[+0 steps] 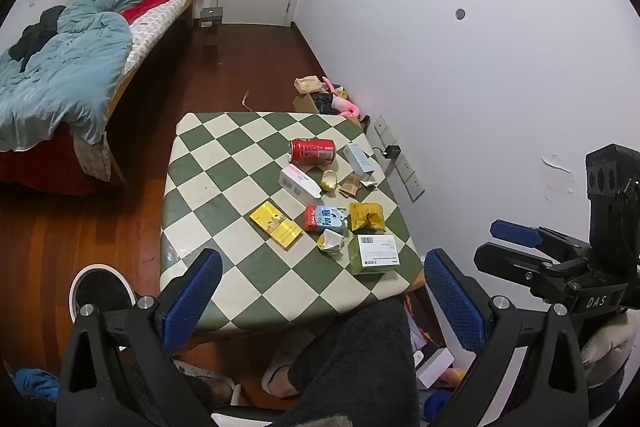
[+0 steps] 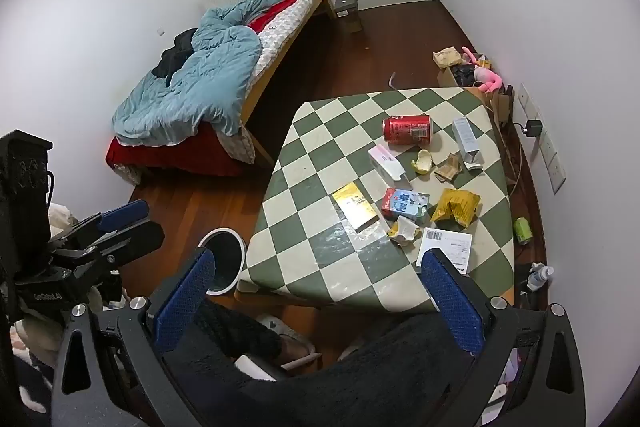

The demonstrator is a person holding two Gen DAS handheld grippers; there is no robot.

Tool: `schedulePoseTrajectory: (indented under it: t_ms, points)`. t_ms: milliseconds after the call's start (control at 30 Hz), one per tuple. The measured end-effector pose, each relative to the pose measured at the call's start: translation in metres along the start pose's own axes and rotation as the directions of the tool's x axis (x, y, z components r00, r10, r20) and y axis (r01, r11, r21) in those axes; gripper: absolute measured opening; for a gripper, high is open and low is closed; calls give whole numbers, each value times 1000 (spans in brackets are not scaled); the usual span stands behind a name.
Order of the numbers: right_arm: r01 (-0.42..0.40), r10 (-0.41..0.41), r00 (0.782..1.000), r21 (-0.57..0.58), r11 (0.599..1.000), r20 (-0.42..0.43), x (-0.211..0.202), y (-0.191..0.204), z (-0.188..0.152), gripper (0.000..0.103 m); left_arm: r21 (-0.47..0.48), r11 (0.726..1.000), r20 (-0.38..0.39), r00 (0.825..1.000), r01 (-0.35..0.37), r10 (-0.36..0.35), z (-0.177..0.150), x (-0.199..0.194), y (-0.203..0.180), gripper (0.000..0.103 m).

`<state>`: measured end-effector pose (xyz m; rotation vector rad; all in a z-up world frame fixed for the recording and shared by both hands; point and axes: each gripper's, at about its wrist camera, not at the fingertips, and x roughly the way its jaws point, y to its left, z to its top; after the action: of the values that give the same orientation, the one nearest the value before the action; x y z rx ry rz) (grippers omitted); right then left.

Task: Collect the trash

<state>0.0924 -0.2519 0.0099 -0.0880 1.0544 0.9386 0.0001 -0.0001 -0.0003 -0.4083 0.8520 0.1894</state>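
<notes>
A green-and-white checkered table [image 1: 240, 163] [image 2: 320, 131] carries the trash: a red can [image 1: 313, 151] [image 2: 407, 129] on its side, a yellow box [image 1: 276, 229] [image 2: 356, 206], a milk carton [image 1: 325, 218] [image 2: 404, 203], a crumpled gold bag [image 1: 366, 216] [image 2: 456, 207], white boxes and a green box [image 1: 372, 254] with a label. A white-rimmed bin [image 1: 102, 293] [image 2: 224, 259] stands on the floor at the table's near left corner. My left gripper [image 1: 324, 303] and right gripper [image 2: 320, 303] hover open above the table's near edge, holding nothing.
A bed [image 1: 80, 75] [image 2: 208, 75] with a blue quilt lies to the left. More clutter sits on the floor by the right wall [image 1: 324, 95] [image 2: 468, 67], plus a green can [image 2: 522, 230]. A person's dark-clad legs and slippers [image 1: 280, 359] are below the grippers.
</notes>
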Motion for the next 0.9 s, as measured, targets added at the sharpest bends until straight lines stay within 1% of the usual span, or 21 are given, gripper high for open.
schedulePoseTrajectory:
  t_ms: [167,300,533,633,667,900]
  points:
    - [-4,4,1000,5,1000,-5,-1,-1,1,103,-5,1000,-3,1000,-1,1,0,1,-1,103]
    - [0,0,1000,-1,1000,-1,-3,2,0,103,-4,1000,-13,1000,19,-19,2,5,2,103]
    - [-10,10,1000,-4,1000,-3,-2,1,7,103,-6,1000,-5,1000,15,-15,3,7,1,103]
    - [-14,14,1000,-24,1000,-9,4,8,4,103,-8,1000,-6,1000,14,-14,4,10,0,103]
    - [-17,17,1000,-27,999,-10,4,11,3,103,-2,1000,-3,1000,20,-20,0,0,0,103]
    - [-27,26,1000,-31,999,-10,3,12,3,103,-2,1000,0,1000,22,-22,2,0,-1,103]
